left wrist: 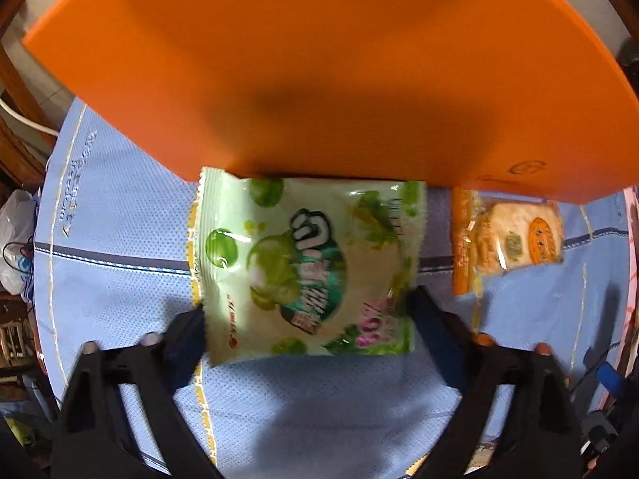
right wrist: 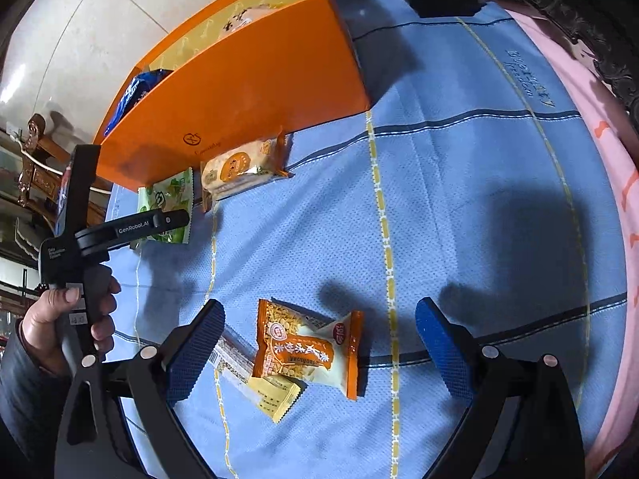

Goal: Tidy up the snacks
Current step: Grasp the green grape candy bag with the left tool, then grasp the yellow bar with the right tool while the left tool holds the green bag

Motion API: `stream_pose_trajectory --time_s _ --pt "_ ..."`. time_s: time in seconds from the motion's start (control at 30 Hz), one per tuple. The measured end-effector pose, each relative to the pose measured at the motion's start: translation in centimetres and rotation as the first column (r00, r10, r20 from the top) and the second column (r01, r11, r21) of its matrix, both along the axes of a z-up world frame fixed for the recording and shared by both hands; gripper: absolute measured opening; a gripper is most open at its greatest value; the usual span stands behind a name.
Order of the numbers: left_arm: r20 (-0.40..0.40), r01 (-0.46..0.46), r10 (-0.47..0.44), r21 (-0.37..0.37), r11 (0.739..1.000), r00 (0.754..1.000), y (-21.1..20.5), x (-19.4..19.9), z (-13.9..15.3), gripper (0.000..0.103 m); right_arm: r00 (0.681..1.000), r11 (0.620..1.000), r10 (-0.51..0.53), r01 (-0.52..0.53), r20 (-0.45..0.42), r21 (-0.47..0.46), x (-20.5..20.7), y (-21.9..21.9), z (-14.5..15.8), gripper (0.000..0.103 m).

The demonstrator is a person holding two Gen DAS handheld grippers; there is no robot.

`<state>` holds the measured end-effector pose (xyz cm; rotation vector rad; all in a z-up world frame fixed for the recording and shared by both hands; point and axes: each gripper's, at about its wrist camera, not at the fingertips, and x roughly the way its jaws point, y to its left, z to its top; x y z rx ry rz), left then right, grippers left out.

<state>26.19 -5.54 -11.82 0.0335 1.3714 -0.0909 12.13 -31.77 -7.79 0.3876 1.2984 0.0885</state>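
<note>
Two hand-held grippers are working over a blue cloth (right wrist: 459,207) beside an orange box (right wrist: 247,80). The left gripper (left wrist: 307,319) is pointing steeply down at a green packet (left wrist: 307,263), which is lying flat on the cloth with its far edge against the foot of the box wall. Its jaws are standing wide, one on each side of the packet and right at its side edges; whether the pads are already pressing cannot be told, and the packet is not lifted. In the right wrist view the same gripper is seen from the side, carried by a hand (right wrist: 72,319).

The right gripper (right wrist: 319,351) is hanging over an orange packet (right wrist: 307,351) that is overlapping a yellow packet (right wrist: 275,395) near the middle of the cloth. Its jaws are spread wide, well clear of both packets, and are holding nothing.

A biscuit packet (right wrist: 243,167) is lying just beside the green one, also close against the box.

Progress, as judged from the layout: the box is already holding a blue bag (right wrist: 131,95) at one end and at least one more wrapped item farther along, so sorting is under way. Four packets are waiting on the cloth, so roughly half or more of the work appears to be left. The step in hand appears to be taking up the green packet.
</note>
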Motion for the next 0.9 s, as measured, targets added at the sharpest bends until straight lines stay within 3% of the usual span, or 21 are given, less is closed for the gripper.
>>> stream_pose_trajectory --time_s 0.2,0.23,0.3,0.47,0.63,0.67,0.73,0.9 --pt "0.022 0.022 -0.021 -0.037 0.999 1.000 0.5 -1.8 1.3 0.052 0.999 1.000 0.026 -0.026 -0.018 -0.011 -0.1 1.0 -0.3 0.097" --pt "0.014 0.023 -0.023 -0.058 0.998 1.000 0.7 -2.2 1.5 0.032 0.999 0.999 0.038 -0.039 -0.023 -0.013 -0.1 1.3 -0.4 0.097" --pt "-0.006 0.017 -0.018 -0.092 0.996 1.000 1.1 -3.1 1.8 0.031 0.996 0.996 0.081 -0.082 -0.030 -0.027 -0.4 1.9 -0.3 0.097" --pt "-0.012 0.021 -0.022 -0.098 0.995 1.000 2.0 -5.7 2.2 0.026 0.975 0.972 0.220 -0.220 -0.011 -0.077 -1.7 4.2 0.3 0.097" --pt "-0.020 0.026 -0.028 -0.109 0.994 0.999 2.8 -8.9 2.2 0.024 0.886 0.882 0.464 -0.459 0.025 -0.109 -3.8 9.4 0.4 0.095" --pt "-0.025 0.023 -0.026 -0.113 0.993 0.999 2.9 -9.1 2.1 0.023 0.872 0.868 0.489 -0.483 0.025 -0.115 -3.9 10.0 0.3 0.093" --pt "-0.038 0.015 -0.020 -0.121 0.993 0.999 3.5 -9.7 1.8 0.020 0.835 0.833 0.549 -0.544 0.026 -0.097 -3.9 11.8 0.0 0.076" --pt "-0.054 0.006 -0.013 -0.135 0.991 0.998 5.3 -11.1 0.9 0.020 0.795 0.769 0.605 -0.597 -0.039 -0.228 -1.9 14.4 -1.7 0.072"
